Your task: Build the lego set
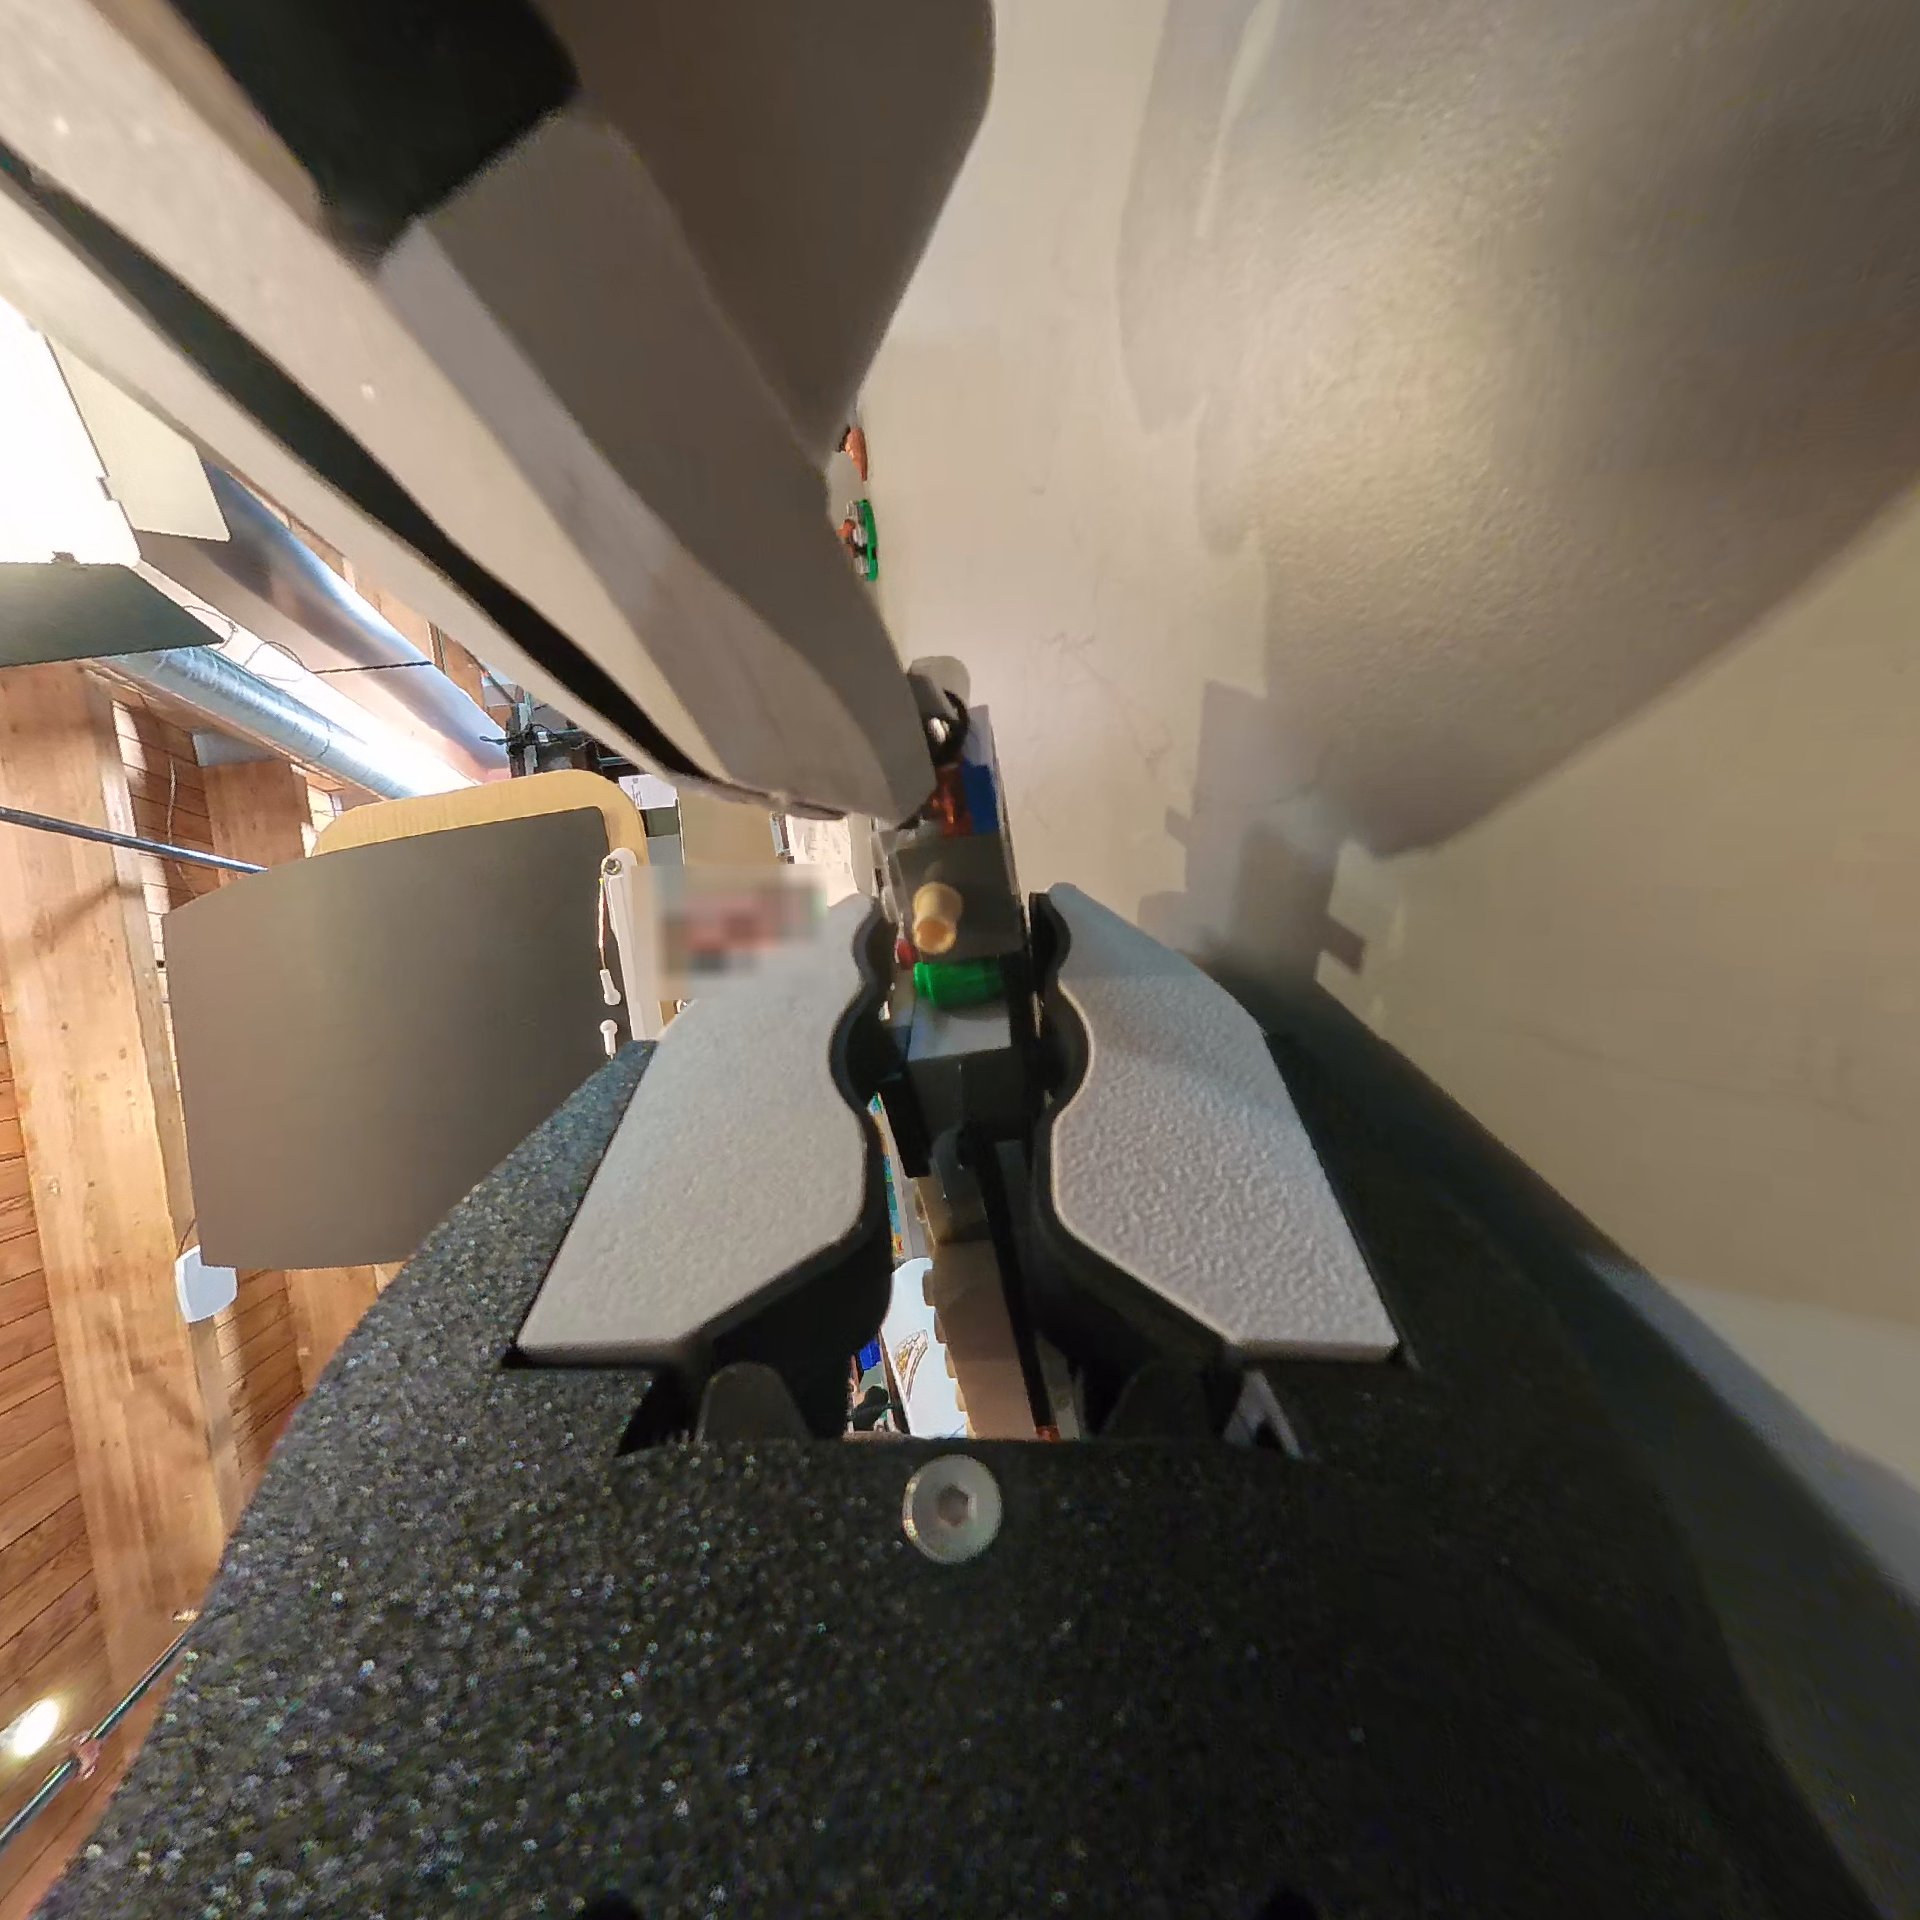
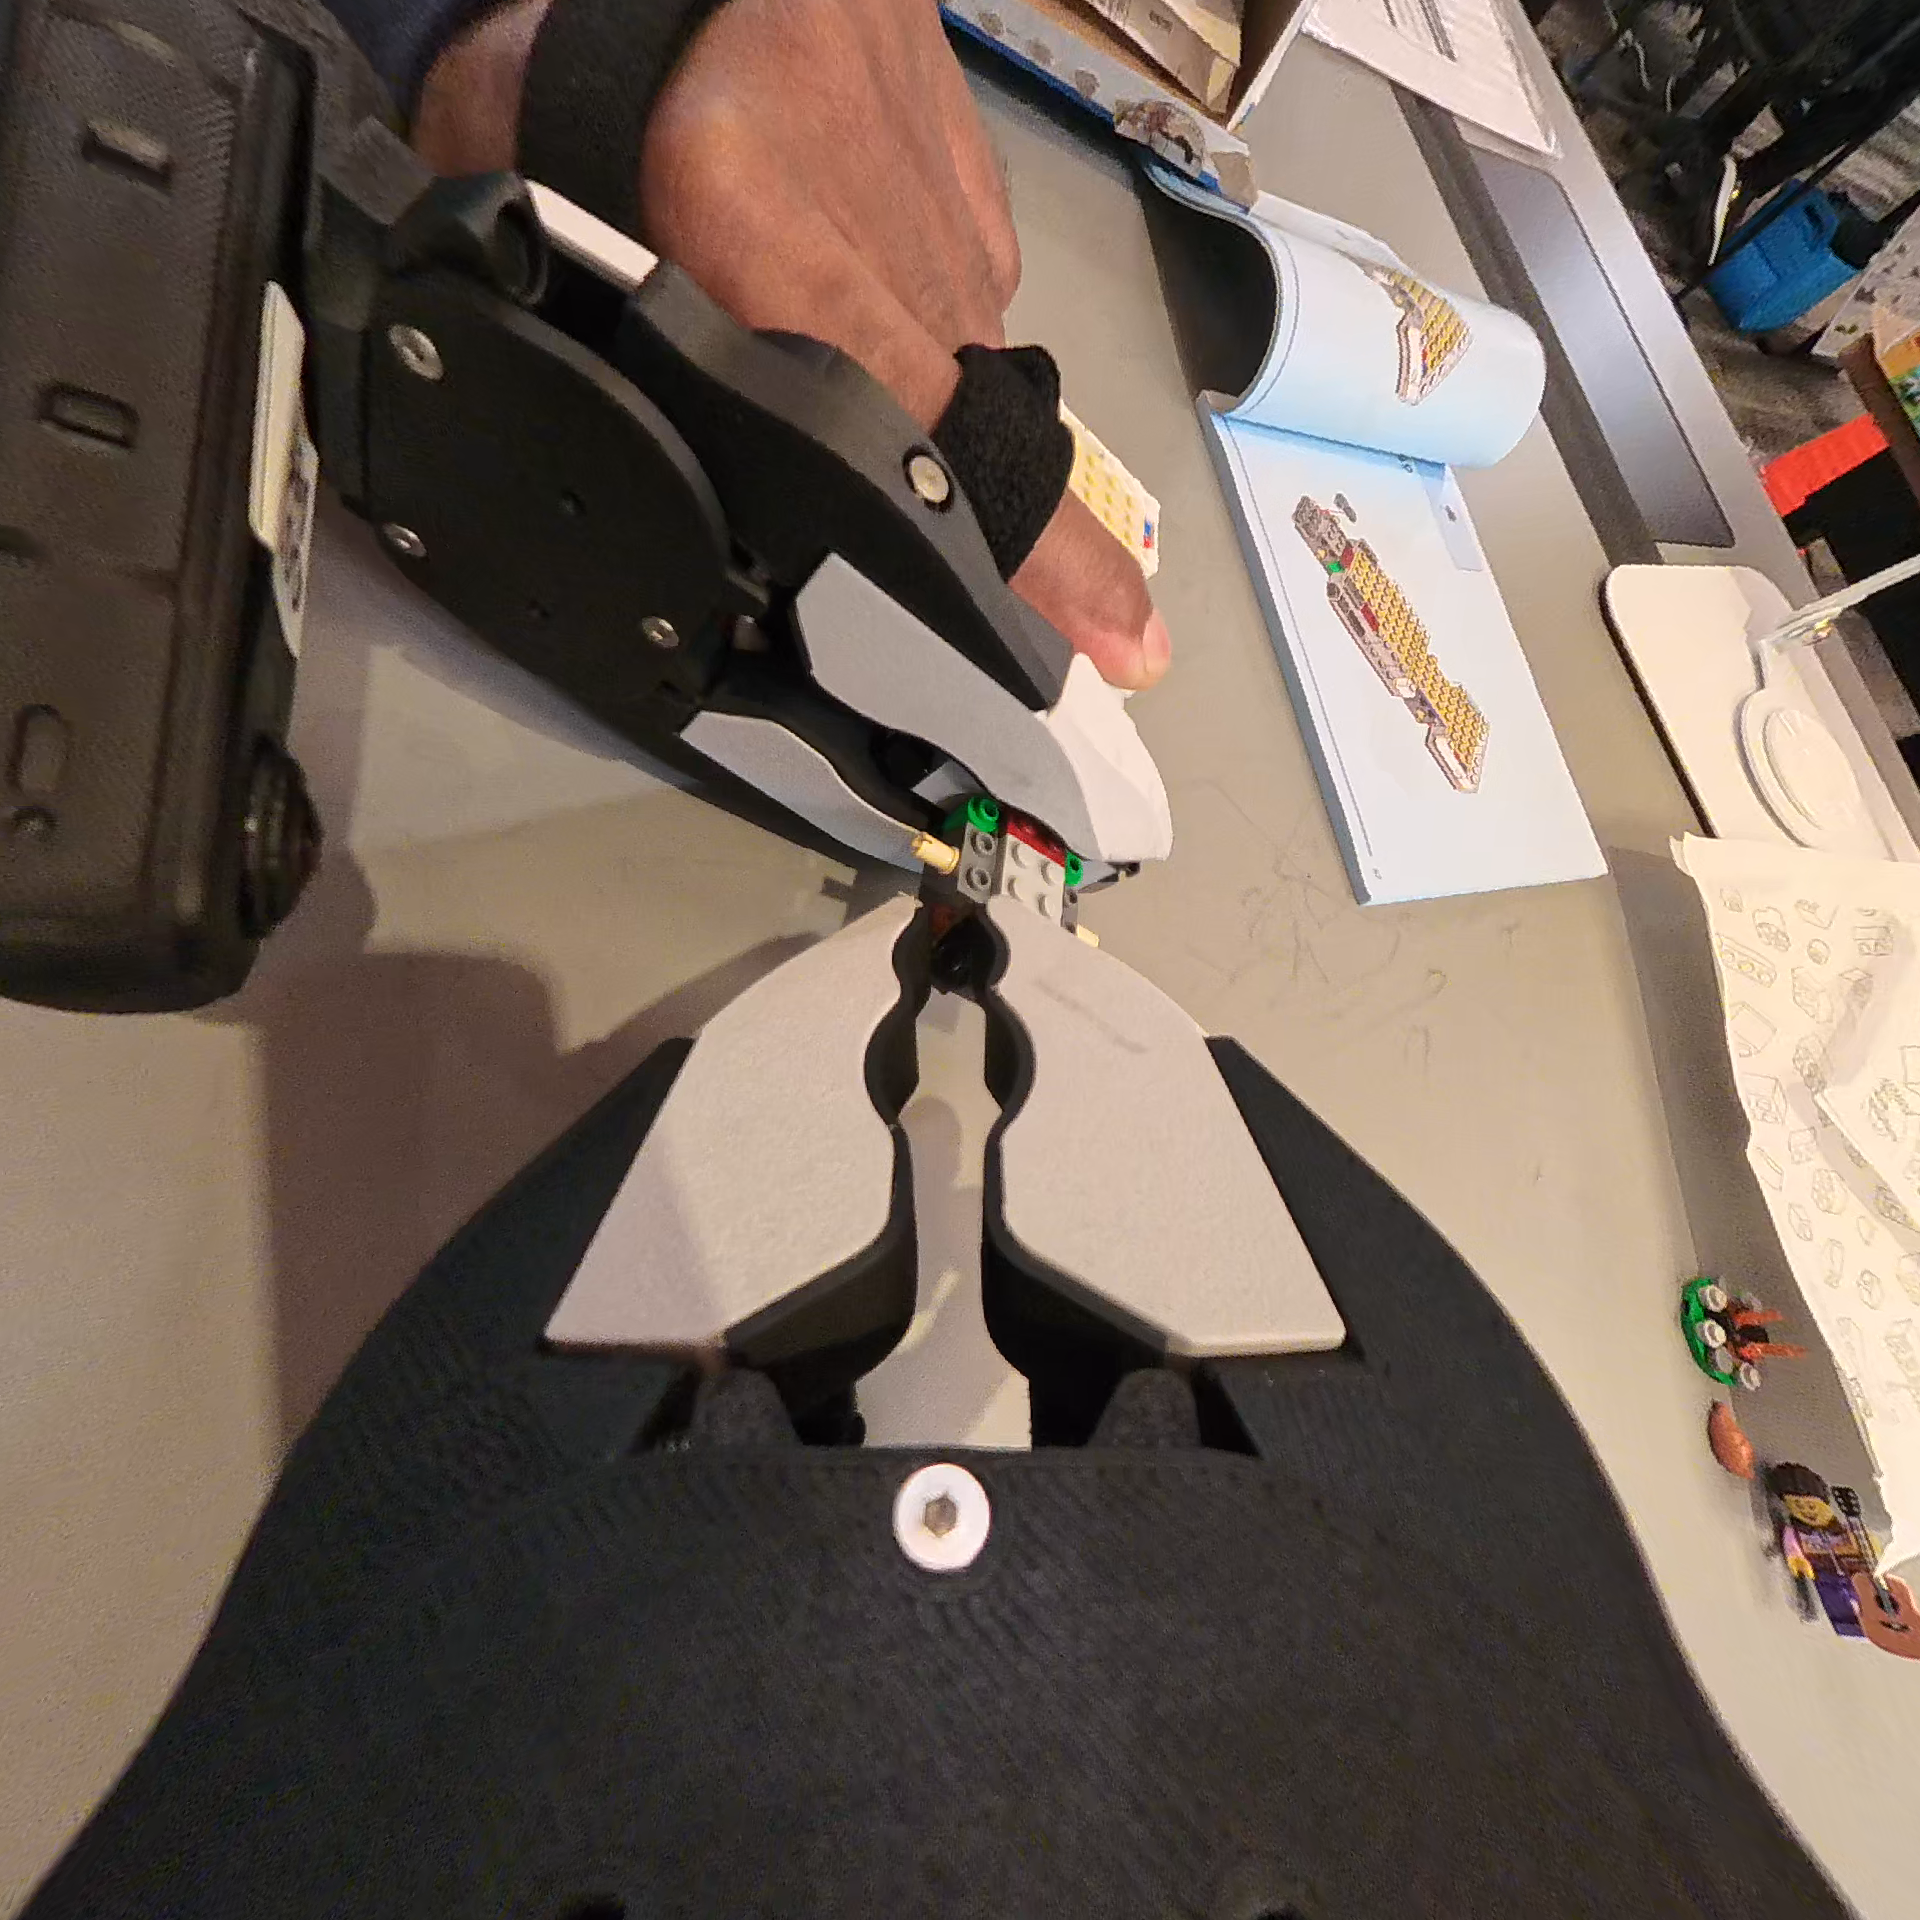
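Close in, the right gripper (image 2: 951, 961) has its grey fingertips pinched together on a small black and brown piece at the lower edge of a small grey toy-brick assembly with green studs, a dark red piece and tan pegs (image 2: 1023, 857). The pads look pressed against that piece, though the contact is partly hidden.

Just beyond, the left gripper (image 1: 951, 977) comes in from the other side and clamps the same assembly across its dark grey body; both its fingers (image 1: 1132, 1039) bear on the flanks. So the assembly hangs in the air above the grey tabletop (image 2: 520, 1091), caught between the two tools. A hand (image 2: 831, 187) in a black strap works the left gripper.

By my judgement the assembly is light and rigid, but its joints are only press-fitted, so a twist or hard squeeze could pop pieces apart. The smooth plastic is likely slippery; the flat grey sides are the safest hold, not the thin protruding pegs.

Farther off lie an open pale blue instruction booklet (image 2: 1434, 665), crumpled white printed paper (image 2: 1818, 1039), a small green studded brick cluster (image 2: 1714, 1340) and a toy figure (image 2: 1818, 1548).
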Demonstrator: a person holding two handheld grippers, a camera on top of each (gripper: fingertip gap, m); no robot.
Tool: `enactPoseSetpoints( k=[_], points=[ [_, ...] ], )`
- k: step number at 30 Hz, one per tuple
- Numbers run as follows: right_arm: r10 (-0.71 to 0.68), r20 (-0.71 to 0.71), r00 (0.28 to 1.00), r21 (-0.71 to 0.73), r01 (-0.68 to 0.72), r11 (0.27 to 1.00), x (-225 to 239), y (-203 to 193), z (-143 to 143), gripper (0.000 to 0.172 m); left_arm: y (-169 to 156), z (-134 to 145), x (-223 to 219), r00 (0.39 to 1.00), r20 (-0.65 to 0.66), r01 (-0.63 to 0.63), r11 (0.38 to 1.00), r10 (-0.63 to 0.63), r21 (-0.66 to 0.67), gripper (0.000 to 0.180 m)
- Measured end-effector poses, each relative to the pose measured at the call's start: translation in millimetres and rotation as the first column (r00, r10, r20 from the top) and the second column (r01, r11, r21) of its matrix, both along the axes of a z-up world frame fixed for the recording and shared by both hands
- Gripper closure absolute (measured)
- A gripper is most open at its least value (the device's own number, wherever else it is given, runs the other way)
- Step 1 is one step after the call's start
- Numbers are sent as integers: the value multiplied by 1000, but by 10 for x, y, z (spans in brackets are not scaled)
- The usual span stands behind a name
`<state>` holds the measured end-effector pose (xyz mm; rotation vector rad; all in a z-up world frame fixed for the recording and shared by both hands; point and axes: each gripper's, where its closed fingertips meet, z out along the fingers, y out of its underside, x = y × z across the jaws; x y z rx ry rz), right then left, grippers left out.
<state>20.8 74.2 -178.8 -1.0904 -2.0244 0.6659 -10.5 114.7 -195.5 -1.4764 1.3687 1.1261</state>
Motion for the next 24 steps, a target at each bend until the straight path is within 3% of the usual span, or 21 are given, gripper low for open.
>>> enactPoseSetpoints(
  k=[14,24],
  points=[
    [125,-80,989,36,-122,992,-4,-37,17,168,-10,18,32,999,28,17,1000,-17,6,155],
    [144,-111,983,68,-137,988,-15,-32,36,166,-13,26,23,999,48,13,1000,-13,4,155]
  ],
)
